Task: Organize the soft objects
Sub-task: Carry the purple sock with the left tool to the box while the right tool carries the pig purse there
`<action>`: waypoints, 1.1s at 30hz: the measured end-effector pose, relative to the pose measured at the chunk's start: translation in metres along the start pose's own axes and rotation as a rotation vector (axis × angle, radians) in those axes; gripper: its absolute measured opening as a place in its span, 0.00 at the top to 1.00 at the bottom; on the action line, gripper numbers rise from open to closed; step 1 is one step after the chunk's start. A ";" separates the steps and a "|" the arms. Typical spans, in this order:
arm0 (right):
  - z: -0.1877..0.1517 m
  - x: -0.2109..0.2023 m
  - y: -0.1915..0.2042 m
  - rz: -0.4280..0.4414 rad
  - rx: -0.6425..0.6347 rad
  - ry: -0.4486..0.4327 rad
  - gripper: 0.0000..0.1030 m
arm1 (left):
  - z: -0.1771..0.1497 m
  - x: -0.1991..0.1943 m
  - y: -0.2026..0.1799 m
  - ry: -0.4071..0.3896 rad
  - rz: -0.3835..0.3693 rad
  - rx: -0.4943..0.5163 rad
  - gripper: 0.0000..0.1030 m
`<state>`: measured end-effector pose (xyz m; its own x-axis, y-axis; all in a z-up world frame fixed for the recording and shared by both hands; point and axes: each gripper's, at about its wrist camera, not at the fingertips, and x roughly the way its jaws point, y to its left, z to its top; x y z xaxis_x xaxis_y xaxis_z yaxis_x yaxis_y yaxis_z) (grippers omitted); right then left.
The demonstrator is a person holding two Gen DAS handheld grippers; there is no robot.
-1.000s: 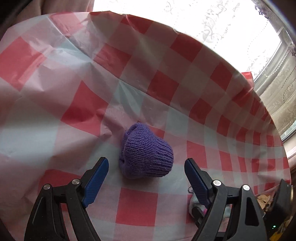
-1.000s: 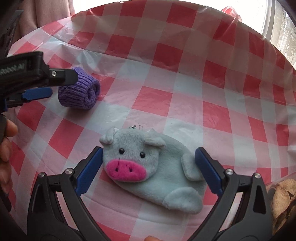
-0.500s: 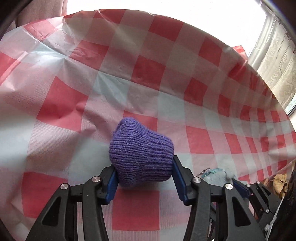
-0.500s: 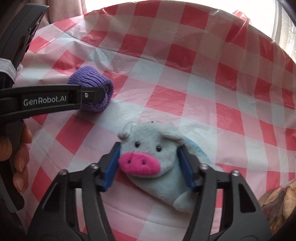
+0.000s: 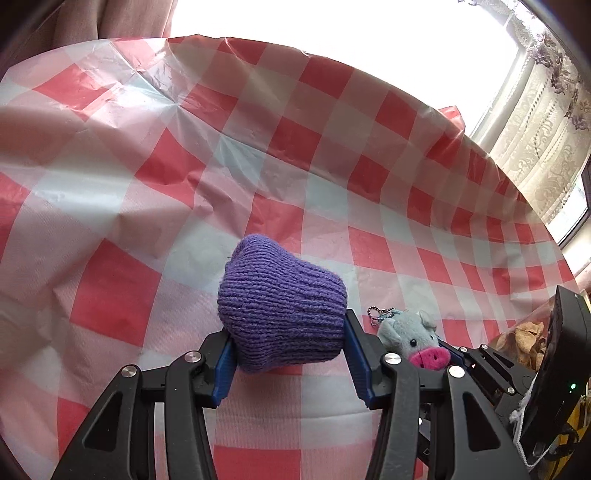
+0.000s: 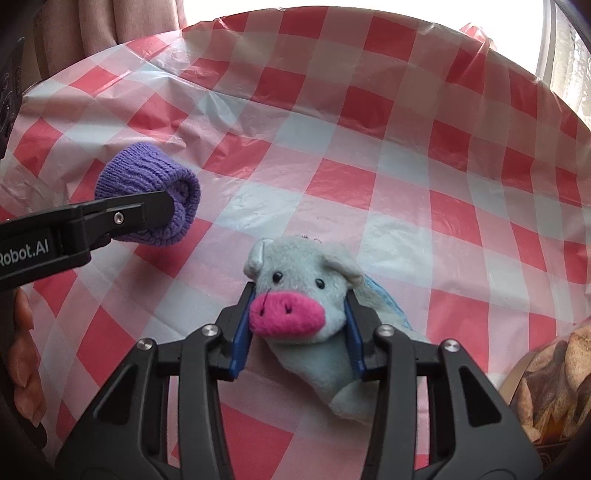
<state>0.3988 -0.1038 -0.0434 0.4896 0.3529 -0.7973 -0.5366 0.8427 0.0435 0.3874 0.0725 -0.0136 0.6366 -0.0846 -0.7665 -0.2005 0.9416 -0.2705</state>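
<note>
**Both grippers clamped on soft things over the checked cloth**

The red-and-white checked tablecloth [image 5: 332, 122] covers the whole table, crinkled and glossy, and everything here sits in relation to it. Above its near part, the left gripper [image 5: 288, 354] holds a purple knitted roll [image 5: 280, 314]; the blue pads press into both sides of the ribbed wool, and the jaws are narrowed on it. The roll's rounded end points away toward the far edge of the cloth.

Just to the right, also over the near part of the cloth, the right gripper [image 6: 295, 332] has a grey plush pig [image 6: 303, 295] by the head. Its jaws are closing, with the pink-snouted head squeezed between the blue pads, while the pig's body and a foot trail down toward the cloth. A small ball chain [image 5: 380, 315] shows behind the pig's ears.

At the cloth's near right corner lies a clear bag of brown crisps [image 6: 554, 384]. Beyond the cloth's far edge hang a pink curtain [image 6: 110, 22] and a lace curtain [image 5: 535, 136] against a bright window.
</note>
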 end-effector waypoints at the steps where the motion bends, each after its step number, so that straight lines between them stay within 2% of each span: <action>1: -0.002 -0.003 0.001 0.000 0.003 -0.001 0.55 | -0.004 -0.003 0.000 -0.001 0.000 0.000 0.49; 12: -0.047 -0.045 0.020 0.015 0.005 0.007 0.55 | -0.067 -0.041 -0.005 -0.006 -0.003 -0.029 0.49; 17: -0.072 -0.066 0.022 0.024 0.011 0.007 0.55 | -0.097 -0.064 -0.008 -0.028 -0.002 -0.077 0.49; 26: -0.111 -0.098 0.021 0.014 0.026 0.013 0.55 | -0.151 -0.100 -0.023 -0.034 -0.051 -0.115 0.49; 33: -0.142 -0.126 0.029 0.027 0.030 0.011 0.55 | -0.176 -0.124 -0.027 -0.047 -0.099 -0.153 0.49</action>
<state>0.2238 -0.1820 -0.0270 0.4674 0.3711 -0.8024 -0.5283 0.8450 0.0831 0.1825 0.0006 -0.0134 0.6924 -0.1558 -0.7045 -0.2437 0.8686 -0.4315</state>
